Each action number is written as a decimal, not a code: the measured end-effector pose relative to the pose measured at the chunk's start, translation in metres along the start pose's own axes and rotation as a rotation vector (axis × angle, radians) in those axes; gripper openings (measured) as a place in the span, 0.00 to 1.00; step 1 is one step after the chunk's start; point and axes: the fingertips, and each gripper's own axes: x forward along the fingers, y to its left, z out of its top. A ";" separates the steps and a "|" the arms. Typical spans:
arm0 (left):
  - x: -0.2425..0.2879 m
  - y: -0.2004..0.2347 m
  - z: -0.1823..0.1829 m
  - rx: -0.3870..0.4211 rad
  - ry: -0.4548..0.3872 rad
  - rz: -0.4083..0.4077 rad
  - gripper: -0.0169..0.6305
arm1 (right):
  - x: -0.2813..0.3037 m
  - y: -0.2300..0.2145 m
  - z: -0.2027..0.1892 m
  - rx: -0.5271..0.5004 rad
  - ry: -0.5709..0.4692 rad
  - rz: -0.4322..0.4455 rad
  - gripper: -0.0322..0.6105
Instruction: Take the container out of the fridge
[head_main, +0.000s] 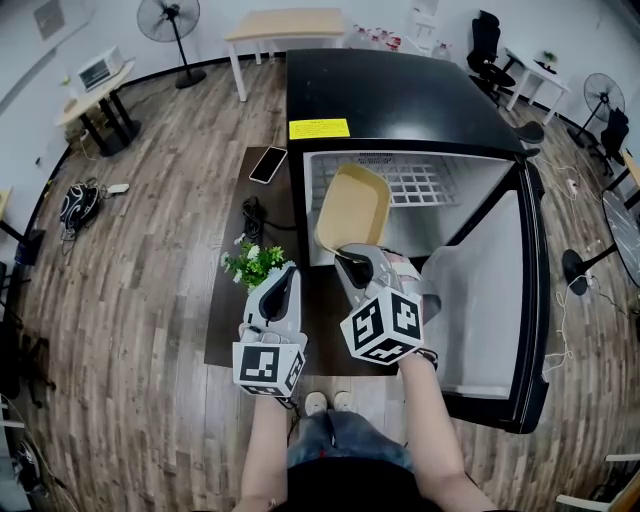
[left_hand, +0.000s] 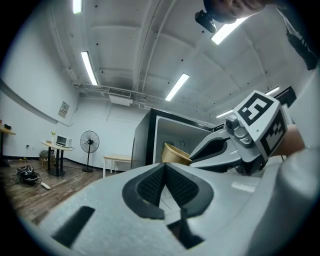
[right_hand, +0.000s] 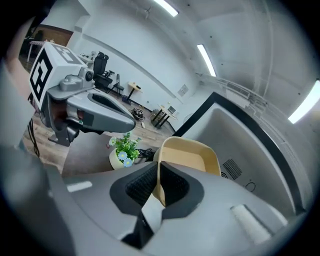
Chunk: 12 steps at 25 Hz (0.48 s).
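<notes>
A tan, shallow container (head_main: 355, 205) hangs tilted in front of the open black fridge (head_main: 400, 100), just outside its white interior. My right gripper (head_main: 350, 262) is shut on the container's near rim; in the right gripper view the rim (right_hand: 187, 155) sits pinched between the pads of that gripper (right_hand: 159, 186). My left gripper (head_main: 286, 282) hovers to the left, beside the right one, over the dark low table. Its jaws (left_hand: 164, 169) are shut with nothing between them. The left gripper view shows the container (left_hand: 175, 152) and the right gripper (left_hand: 235, 145) ahead.
The fridge door (head_main: 500, 300) stands open to the right. A low dark table (head_main: 230, 300) left of the fridge carries a small potted plant (head_main: 255, 262), a cable (head_main: 252, 215) and a phone (head_main: 267, 164). A wire shelf (head_main: 420, 182) sits inside the fridge.
</notes>
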 end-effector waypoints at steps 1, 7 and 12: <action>-0.002 -0.001 0.001 0.002 -0.001 0.001 0.04 | -0.005 0.001 0.002 0.022 -0.022 -0.017 0.10; -0.011 -0.004 0.004 0.012 -0.001 0.008 0.04 | -0.034 0.002 0.009 0.162 -0.149 -0.119 0.09; -0.016 -0.004 0.005 0.025 -0.001 0.014 0.04 | -0.055 0.003 0.015 0.266 -0.273 -0.200 0.09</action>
